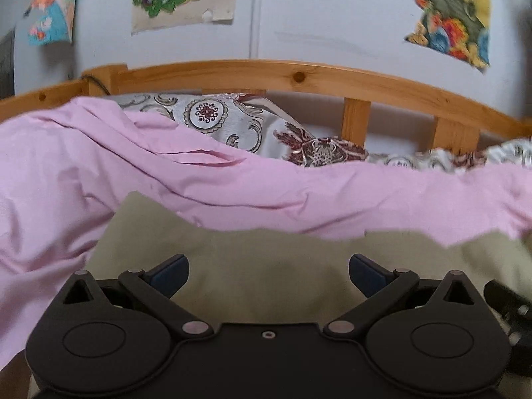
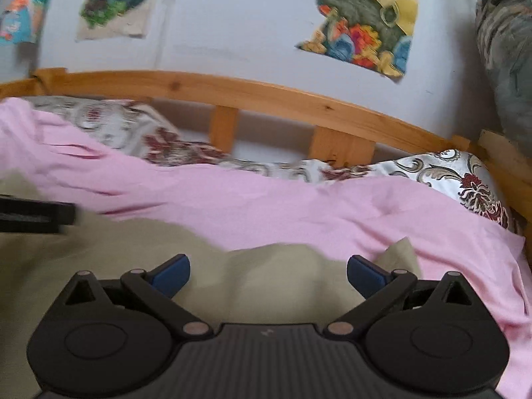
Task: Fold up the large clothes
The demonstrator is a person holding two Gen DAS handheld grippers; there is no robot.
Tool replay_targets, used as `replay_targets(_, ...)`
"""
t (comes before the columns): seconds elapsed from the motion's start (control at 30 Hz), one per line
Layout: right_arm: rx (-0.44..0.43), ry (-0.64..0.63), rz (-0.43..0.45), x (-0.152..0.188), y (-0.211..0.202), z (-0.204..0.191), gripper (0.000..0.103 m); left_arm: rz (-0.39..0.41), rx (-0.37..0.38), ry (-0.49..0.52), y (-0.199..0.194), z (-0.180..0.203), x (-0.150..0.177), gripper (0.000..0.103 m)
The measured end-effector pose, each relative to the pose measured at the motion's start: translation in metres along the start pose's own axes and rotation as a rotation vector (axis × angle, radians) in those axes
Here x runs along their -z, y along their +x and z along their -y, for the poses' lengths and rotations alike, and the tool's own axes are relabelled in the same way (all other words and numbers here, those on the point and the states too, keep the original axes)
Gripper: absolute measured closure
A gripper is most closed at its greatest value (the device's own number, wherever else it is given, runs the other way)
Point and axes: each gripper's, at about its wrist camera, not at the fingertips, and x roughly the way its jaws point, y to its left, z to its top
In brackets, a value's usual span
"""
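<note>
A beige-olive garment [image 1: 266, 266] lies flat on a pink sheet [image 1: 99, 173] on the bed. My left gripper [image 1: 268, 274] is open and empty, its blue-padded fingers [image 1: 171, 274] spread wide just above the garment. In the right wrist view the same garment [image 2: 276, 276] lies under my right gripper [image 2: 268, 274], which is also open and empty. A pointed corner of the garment [image 2: 400, 252] sticks up by the right finger. The pink sheet [image 2: 299, 206] stretches beyond it.
A wooden bed rail [image 1: 299, 76] runs along the far side, with a patterned white and maroon cover [image 1: 232, 126] below it. Colourful pictures [image 1: 449, 16] hang on the wall. The other gripper shows at the right edge of the left wrist view [image 1: 508, 306] and at the left edge of the right wrist view [image 2: 33, 216].
</note>
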Motion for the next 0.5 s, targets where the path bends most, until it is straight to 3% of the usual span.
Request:
replay_targets(0.1,0.03,-0.066,0.026,0.025,-0.009,-0.025,0.0,-0.001,-0.057,0.017,0.006,0.001,0.019,0.001)
replay_targets(0.2,0.077,-0.087,0.06,0.054,-0.004,-0.039,0.0,-0.012,-0.051,-0.053,0.013,-0.008,0.026,0.001)
replay_targets(0.33,0.135,-0.141,0.048,0.059,0.007,-0.053,0.0,-0.02,-0.046,-0.071,0.02,-0.011,0.03,0.001)
replay_targets(0.5,0.149,-0.201,0.013,0.066,0.02,-0.064,0.0,-0.037,-0.035,-0.082,0.025,-0.013,0.031,0.001)
